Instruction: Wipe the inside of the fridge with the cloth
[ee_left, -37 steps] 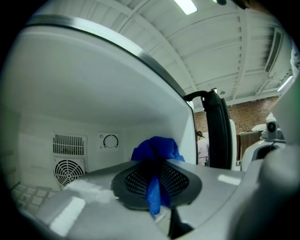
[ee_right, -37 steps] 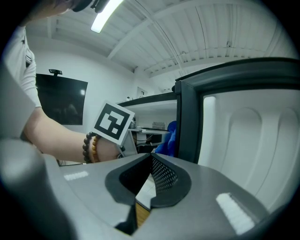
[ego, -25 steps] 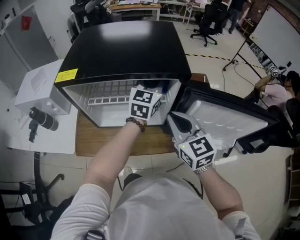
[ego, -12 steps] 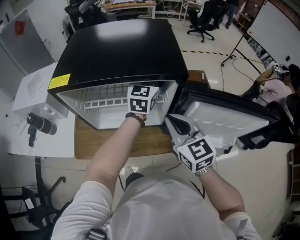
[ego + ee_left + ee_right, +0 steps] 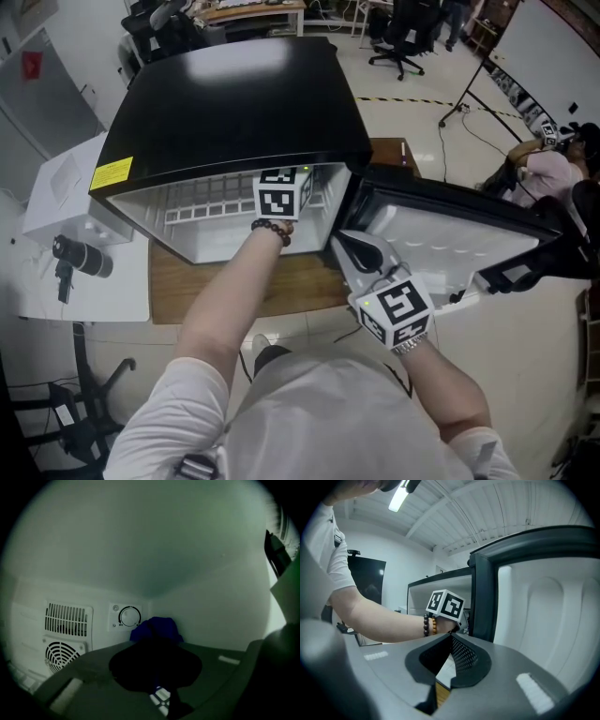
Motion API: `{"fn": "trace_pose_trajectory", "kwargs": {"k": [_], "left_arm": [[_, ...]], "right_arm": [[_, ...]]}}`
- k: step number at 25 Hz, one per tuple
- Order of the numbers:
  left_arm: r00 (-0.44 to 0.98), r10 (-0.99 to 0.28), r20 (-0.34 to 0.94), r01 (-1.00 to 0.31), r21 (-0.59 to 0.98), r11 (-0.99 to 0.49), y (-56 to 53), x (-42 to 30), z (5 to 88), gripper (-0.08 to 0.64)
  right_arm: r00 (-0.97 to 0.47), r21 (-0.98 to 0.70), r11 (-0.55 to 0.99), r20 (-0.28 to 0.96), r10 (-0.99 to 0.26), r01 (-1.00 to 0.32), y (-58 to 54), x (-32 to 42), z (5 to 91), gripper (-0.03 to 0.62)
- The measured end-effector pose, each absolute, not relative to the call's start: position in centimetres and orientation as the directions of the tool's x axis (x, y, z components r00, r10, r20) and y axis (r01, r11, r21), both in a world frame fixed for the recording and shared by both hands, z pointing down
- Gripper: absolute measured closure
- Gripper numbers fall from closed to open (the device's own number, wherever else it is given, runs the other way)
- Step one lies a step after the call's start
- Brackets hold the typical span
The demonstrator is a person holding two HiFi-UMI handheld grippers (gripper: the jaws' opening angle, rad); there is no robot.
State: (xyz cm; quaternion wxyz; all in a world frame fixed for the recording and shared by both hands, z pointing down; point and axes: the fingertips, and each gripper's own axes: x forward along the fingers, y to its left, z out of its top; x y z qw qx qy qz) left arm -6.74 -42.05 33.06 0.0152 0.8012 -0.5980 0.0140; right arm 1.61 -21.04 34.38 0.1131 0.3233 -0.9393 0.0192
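Left gripper view, grip: the left gripper (image 5: 155, 654) has its jaws nipped on the blue cloth (image 5: 156, 629), which bunches out ahead of the tips.
Left gripper view, position: deep inside the fridge (image 5: 140, 541). The cloth sits up by the rear corner, just right of the thermostat dial (image 5: 129, 617) and the vent grille (image 5: 68, 619). Contact with the wall cannot be confirmed.
Right gripper view, grip: the right gripper (image 5: 449, 644) has its jaws pressed together with nothing between them.
Right gripper view, position: outside the cabinet, aimed past the door (image 5: 483, 597) toward the person's left forearm (image 5: 379, 616).
Head view, layout: the fridge stands on a wooden table (image 5: 225, 281) with its door swung open to the right. The left arm reaches in above the wire shelf (image 5: 211, 199).
Risk, dial: the cloth works close beside the dial, so a careless sweep could knock its setting.
Risk, grip: only a small bunch is pinched, and drag against the liner could pull it free.
Risk, door: nothing visibly holds the door, so it may swing onto the reaching arm.
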Motion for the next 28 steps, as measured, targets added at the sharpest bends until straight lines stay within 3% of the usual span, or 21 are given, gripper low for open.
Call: {"fn": "trace_pose_trajectory", "kwargs": {"k": [14,28], "left_arm": [[0.274,-0.961,0.016,-0.961,0.031,-0.274,-40.4,-6.9,32.2,0.522],[0.26,-0.966,-0.002,-0.966,0.008,-0.26,-32.0,-8.4,31.6,0.522]], "right_arm": [[-0.772,0.025,0.794,0.22,-0.597,-0.607,-20.5,1.7,34.3,0.591],[-0.815,0.027,0.833,0.191,-0.547,-0.552,-17.8,0.5,33.2,0.563]]}}
